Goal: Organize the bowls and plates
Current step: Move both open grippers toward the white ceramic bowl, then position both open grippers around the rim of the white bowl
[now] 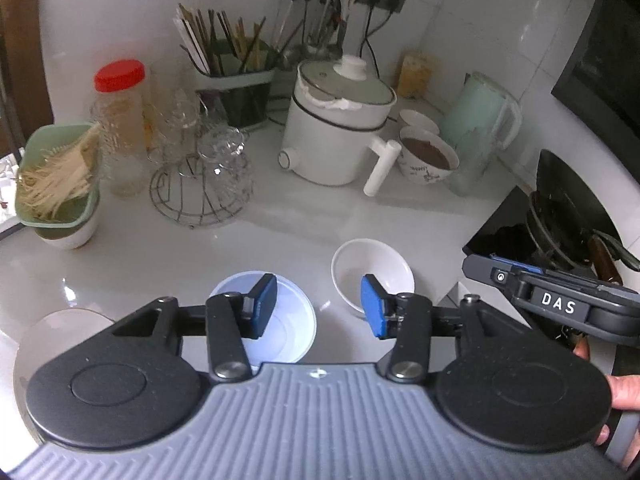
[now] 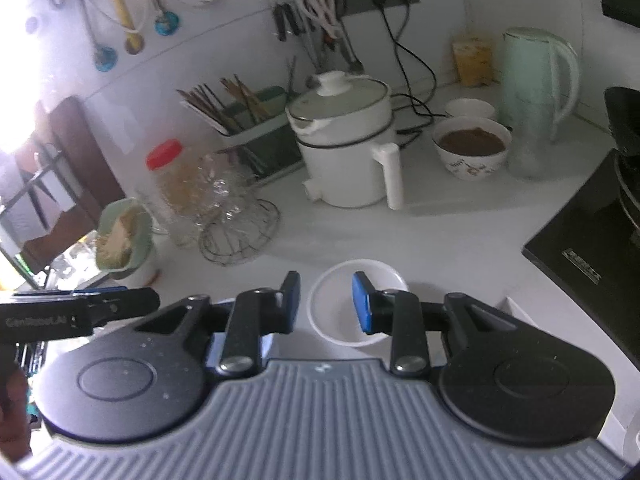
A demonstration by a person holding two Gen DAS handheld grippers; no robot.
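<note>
1. Small white bowl (image 1: 372, 270) low and centre-right in the left view, standing empty and upright on the glossy white bench (image 1: 280, 224); in the right view seen straight ahead, between the pads of the right claw (image 2: 326, 304).
2. Pale bluish bowl (image 1: 280, 328) just left of it, partly hidden behind the left claw (image 1: 318, 304); clear plate (image 1: 60, 332) at lower left, half under the claw housing.
3. Probably glazed ceramic or hard plastic: stiff, light, smooth, slippery on a polished top, chipping if knocked. Best taken by pinching the rim wall, one pad inside and one outside.
4. Both claws spread wide, gripping nothing.
5. Open room: bare bench above the bowls, up to the white cooking pot (image 1: 340, 128) and the wire rack of glasses (image 1: 204, 176).
6. Edges to mind: black stove (image 2: 592, 248) at right, close beside the white bowl; a bench corner showing just right of that bowl; the right claw's body (image 1: 560, 296) crowding the right of the left view; green tub of sticks (image 1: 60, 176) at far left.
</note>
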